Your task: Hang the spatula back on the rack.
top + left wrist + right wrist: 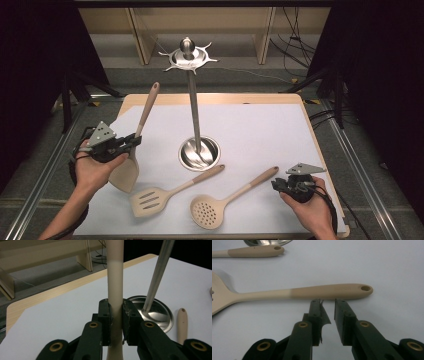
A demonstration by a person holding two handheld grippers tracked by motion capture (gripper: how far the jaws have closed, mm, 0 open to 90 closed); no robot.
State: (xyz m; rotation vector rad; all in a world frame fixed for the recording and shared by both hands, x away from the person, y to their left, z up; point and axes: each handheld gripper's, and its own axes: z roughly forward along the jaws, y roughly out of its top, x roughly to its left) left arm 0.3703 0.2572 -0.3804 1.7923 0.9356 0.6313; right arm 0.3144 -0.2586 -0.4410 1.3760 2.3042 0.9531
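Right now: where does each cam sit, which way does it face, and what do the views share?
High view: above the person's side, looking forward and down on the table; both forearms show.
Left gripper view: rides the left gripper, looking along jaws shut on the solid spatula, toward the stand.
Right gripper view: rides the right gripper, low over the table, open jaws facing the skimmer.
Shared: all views catch the stand's base.

In the left gripper view, the spatula (pixel 115 277) ran past the top and bottom edges, its blade unseen; the stand's pole (pixel 158 275) was cut off at the top, its hooks out of frame
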